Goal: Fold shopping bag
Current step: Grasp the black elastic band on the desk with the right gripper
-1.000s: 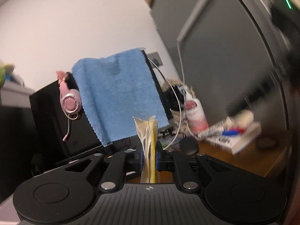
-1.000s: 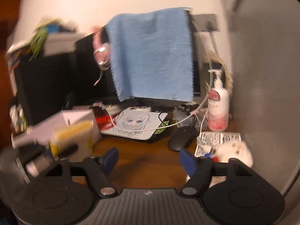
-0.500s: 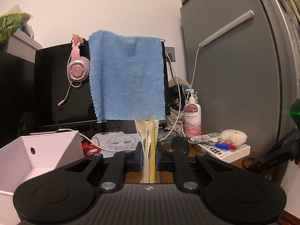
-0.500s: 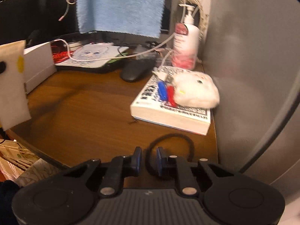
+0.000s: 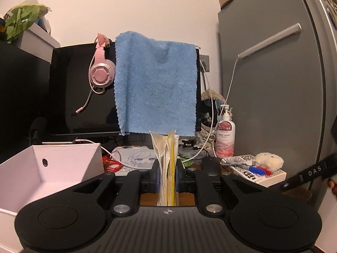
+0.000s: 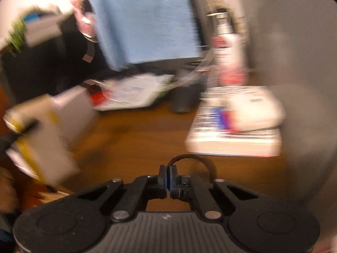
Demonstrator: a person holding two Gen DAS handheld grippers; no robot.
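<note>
- Cream-and-yellow layers of the folded shopping bag (image 5: 167,168) stand upright, pinched edge-on in the left gripper (image 5: 167,179), whose fingers are clamped on it above the table (image 6: 137,135).
- Right gripper (image 6: 167,179) has its fingers pressed together on a black elastic band (image 6: 195,160), whose loop arcs out past the tips.
- Judged from this, folding looks finished and securing is the step in hand: the band would next need stretching open and slipping round the bundle while the left grip keeps the layers tight.
- Left wrist view is sharp, showing the bag's stacked layers, a white box (image 5: 52,168) and a blue towel (image 5: 155,88).
- Right wrist view is motion-blurred, yet alone shows the band, and the bag's flat side (image 6: 40,135) at left.
</note>
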